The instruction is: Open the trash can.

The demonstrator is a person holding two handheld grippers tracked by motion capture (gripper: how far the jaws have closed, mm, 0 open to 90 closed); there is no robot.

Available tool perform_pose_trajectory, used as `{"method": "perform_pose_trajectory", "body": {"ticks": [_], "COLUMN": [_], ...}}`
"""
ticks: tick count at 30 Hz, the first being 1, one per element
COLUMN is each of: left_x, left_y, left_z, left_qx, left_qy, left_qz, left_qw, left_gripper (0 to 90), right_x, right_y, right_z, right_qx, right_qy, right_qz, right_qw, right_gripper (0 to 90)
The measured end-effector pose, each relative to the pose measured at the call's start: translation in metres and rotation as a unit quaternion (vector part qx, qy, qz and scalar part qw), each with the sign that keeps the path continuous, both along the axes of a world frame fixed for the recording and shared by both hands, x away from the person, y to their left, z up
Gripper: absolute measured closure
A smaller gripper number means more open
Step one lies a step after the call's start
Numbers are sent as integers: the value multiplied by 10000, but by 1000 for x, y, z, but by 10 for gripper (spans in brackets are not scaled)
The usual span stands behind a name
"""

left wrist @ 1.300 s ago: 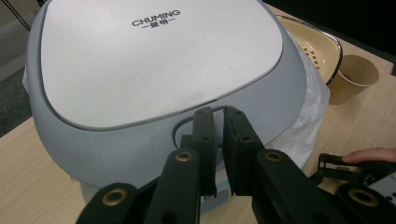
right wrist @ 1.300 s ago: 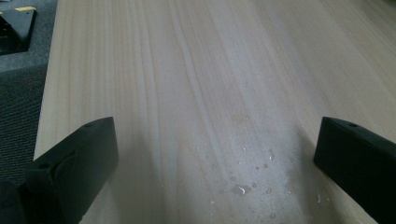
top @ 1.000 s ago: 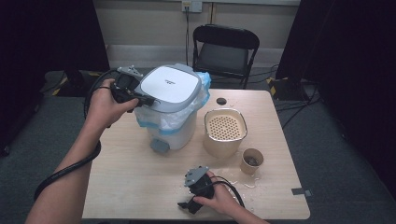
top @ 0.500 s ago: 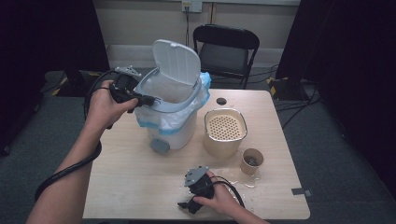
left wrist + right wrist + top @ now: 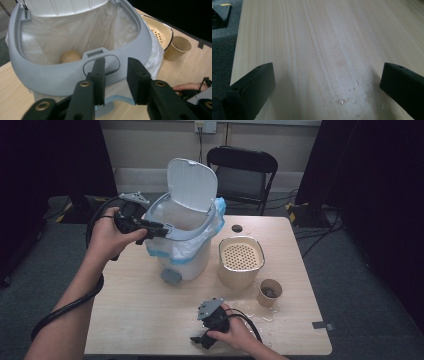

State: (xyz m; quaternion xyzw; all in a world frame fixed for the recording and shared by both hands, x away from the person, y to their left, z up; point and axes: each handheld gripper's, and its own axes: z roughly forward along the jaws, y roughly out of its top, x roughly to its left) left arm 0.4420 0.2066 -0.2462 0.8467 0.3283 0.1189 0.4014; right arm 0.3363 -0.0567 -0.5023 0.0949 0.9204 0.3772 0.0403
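A small white and grey bin (image 5: 182,252) with a plastic liner stands left of the table's middle, its lid (image 5: 192,184) raised upright. My left gripper (image 5: 161,226) is at the bin's left rim. In the left gripper view its jaws (image 5: 116,61) stand a narrow gap apart with nothing between them, just in front of the rim's latch (image 5: 101,64). A tan round lump (image 5: 70,55) lies inside the liner. My right gripper (image 5: 198,339) rests on the table near the front edge, and its jaws (image 5: 328,68) are wide open over bare wet wood.
A cream pot with a perforated insert (image 5: 241,260) stands right of the bin, with a brown paper cup (image 5: 270,292) in front of it. Water drops (image 5: 340,101) lie on the table. A small dark disc (image 5: 237,228) and a black chair (image 5: 242,172) are at the back.
The bin's lid has swung from shut to fully upright. My left gripper stays at the rim, and the right gripper has not moved.
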Motion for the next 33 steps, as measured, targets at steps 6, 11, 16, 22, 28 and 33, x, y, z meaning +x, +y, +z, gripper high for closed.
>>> {"method": "perform_pose_trajectory", "body": {"ticks": [6, 11, 16, 22, 28, 33], "left_x": [-8, -16, -21, -28, -32, -33], "left_y": [0, -2, -1, 2, 3, 7], "left_z": [-1, -4, -9, -21, -37, -46], "left_qx": [0, 60, 4, -119, -155, -263], "left_qy": [-9, 59, 81, 119, 171, 188], "left_qz": [-41, -102, -127, -209, -220, -211], "left_qw": [10000, 9999, 9999, 9996, 9995, 9993], "left_gripper": [531, 462, 395, 325, 288, 265], "right_x": [0, 0, 0, 0, 0, 0], "right_y": [0, 0, 0, 0, 0, 0], "right_z": [0, 0, 0, 0, 0, 0], "right_qx": [-1, -2, -2, 19, 19, 18], "right_qy": [-4, 0, -7, -10, -11, -13], "right_qz": [6, 4, 4, 9, 11, 10], "right_qw": [10000, 10000, 10000, 10000, 10000, 10000], "right_gripper": [0, 0, 0, 0, 0, 0]}}
